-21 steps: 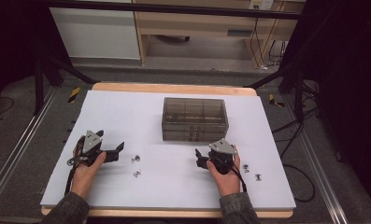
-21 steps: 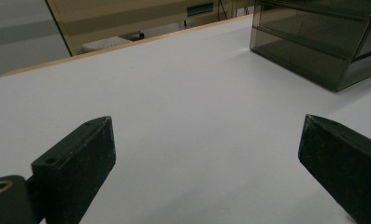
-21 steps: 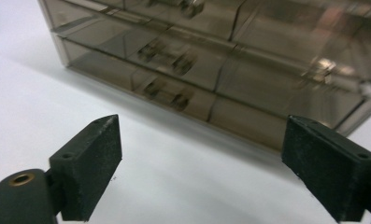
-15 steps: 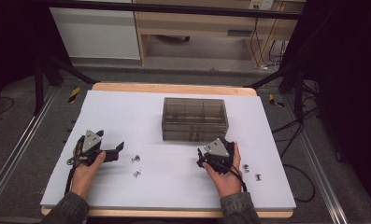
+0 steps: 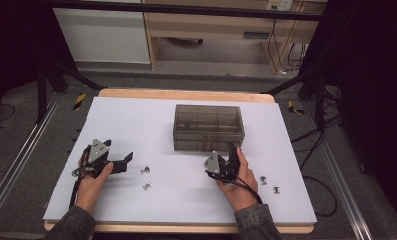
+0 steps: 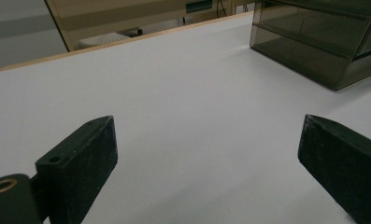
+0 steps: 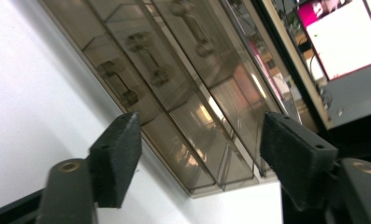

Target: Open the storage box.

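My right gripper [image 5: 231,152] stands just in front of the smoked transparent drawer box [image 5: 208,127], at its front right corner, rolled onto its side. In the right gripper view its jaws are spread apart with nothing between the pads; the box's front fills the gap beyond them, with the drawer handles [image 7: 148,58] visible behind the tinted plastic. I cannot tell whether a pad touches the box.

My left gripper [image 5: 123,161] rests low over the white table sheet [image 5: 136,120] at the left, well apart from the box. In the left gripper view its jaws stand wide open and empty over bare sheet, the box [image 6: 323,37] at upper right.

Two small metal screws [image 5: 146,170] lie on the sheet just right of the left gripper. Two more screws [image 5: 270,184] lie beside my right hand [image 5: 243,182].
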`<state>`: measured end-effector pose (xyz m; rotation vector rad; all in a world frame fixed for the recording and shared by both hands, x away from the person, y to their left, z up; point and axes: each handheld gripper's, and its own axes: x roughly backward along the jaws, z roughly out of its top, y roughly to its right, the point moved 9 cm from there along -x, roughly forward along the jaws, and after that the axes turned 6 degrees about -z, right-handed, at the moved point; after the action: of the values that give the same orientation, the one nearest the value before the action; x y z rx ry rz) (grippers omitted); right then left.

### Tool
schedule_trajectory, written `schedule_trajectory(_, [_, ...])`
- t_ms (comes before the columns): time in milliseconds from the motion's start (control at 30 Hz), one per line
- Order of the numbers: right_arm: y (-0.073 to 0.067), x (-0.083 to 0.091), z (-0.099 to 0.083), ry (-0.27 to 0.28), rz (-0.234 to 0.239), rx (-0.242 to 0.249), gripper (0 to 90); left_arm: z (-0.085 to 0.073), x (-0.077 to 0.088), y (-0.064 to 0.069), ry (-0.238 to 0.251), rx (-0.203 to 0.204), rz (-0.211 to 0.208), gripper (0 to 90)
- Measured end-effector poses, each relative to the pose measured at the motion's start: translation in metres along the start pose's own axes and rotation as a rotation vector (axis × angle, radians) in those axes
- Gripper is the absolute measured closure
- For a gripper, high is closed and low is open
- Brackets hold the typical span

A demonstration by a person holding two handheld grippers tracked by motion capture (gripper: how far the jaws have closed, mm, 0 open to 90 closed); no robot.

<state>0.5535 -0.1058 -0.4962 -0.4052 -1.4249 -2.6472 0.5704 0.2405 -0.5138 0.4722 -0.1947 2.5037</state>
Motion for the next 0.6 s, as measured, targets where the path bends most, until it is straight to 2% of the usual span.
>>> schedule_trajectory(100, [-0.004,-0.003,0.005,0.021,-0.015,0.086,36.6,0.000,-0.001,0.000,-0.005,0.003,0.000,4.6])
schedule_trajectory(133, [-0.004,-0.003,0.005,0.021,-0.015,0.086,36.6,0.000,-0.001,0.000,-0.010,0.005,0.000,4.6])
schedule_trajectory(167, [-0.006,-0.003,0.009,0.032,-0.042,0.138,39.6,-0.001,-0.001,-0.001,-0.014,0.008,0.000,4.7])
schedule_trajectory(200, [-0.006,-0.003,0.009,0.032,-0.042,0.138,39.6,-0.001,-0.002,-0.001,-0.016,0.011,-0.002,4.7])
schedule_trajectory(233, [-0.007,-0.003,0.012,0.040,-0.054,0.165,41.1,-0.001,-0.001,-0.001,-0.012,0.014,-0.003,4.7])
schedule_trajectory(267, [-0.007,-0.002,0.021,0.072,-0.083,0.243,45.4,-0.001,-0.001,-0.001,-0.007,0.017,-0.004,4.7])
schedule_trajectory(300, [-0.007,-0.002,0.024,0.080,-0.099,0.264,46.5,0.000,-0.001,-0.001,-0.006,0.018,-0.004,4.7])
schedule_trajectory(333, [-0.007,-0.002,0.024,0.080,-0.099,0.264,46.5,0.000,-0.001,-0.001,-0.006,0.018,-0.004,4.7])
schedule_trajectory(400, [-0.006,-0.004,0.035,0.102,-0.125,0.329,52.0,-0.001,-0.001,-0.001,-0.009,0.014,-0.004,5.1])
schedule_trajectory(433, [-0.006,-0.004,0.035,0.102,-0.125,0.329,52.0,-0.001,-0.001,-0.001,-0.009,0.014,-0.004,5.2])
schedule_trajectory(500, [-0.007,-0.009,0.041,0.119,-0.130,0.386,58.4,-0.001,-0.001,-0.001,-0.011,0.009,-0.004,5.3])
schedule_trajectory(600, [-0.008,-0.010,0.044,0.127,-0.139,0.410,61.9,-0.001,-0.001,0.000,-0.012,0.006,-0.006,5.6])
